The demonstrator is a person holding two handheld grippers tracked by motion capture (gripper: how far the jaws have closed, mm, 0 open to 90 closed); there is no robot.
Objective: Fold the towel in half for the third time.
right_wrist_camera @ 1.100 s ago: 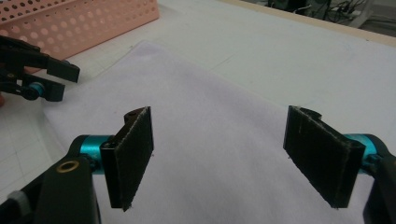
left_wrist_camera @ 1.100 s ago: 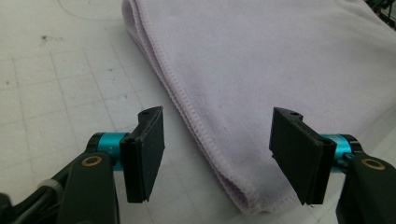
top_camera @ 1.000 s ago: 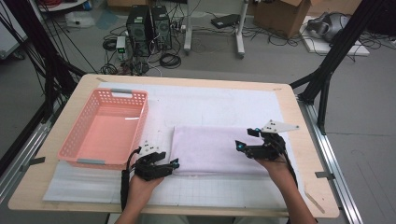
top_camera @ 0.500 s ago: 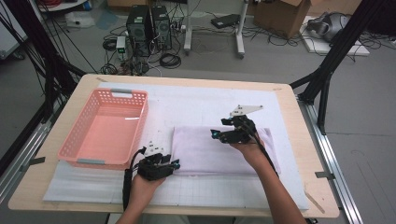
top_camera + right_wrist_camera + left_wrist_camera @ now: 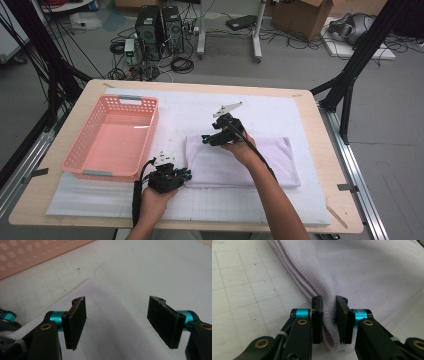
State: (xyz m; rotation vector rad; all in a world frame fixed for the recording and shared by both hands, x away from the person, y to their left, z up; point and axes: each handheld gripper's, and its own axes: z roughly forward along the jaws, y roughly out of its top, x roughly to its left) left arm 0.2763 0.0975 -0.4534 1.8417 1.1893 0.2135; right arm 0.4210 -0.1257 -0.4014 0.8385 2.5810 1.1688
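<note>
A folded lilac towel lies on the white gridded mat. My left gripper sits at the towel's near left corner. In the left gripper view its jaws have just been closing, and the left gripper now pinches the folded edge of the towel between its pads. My right gripper hovers over the towel's far left corner. In the right gripper view the right gripper is open, with the towel below the jaws and nothing gripped.
A pink plastic basket stands on the mat's left side, close to the towel's left edge; its perforated wall shows in the right gripper view. Bare mat stretches behind and to the right of the towel. Black frame posts flank the wooden table.
The right hand has swept left across the towel from its right end to its far left corner. The left gripper stayed put and closed onto the towel's corner.
</note>
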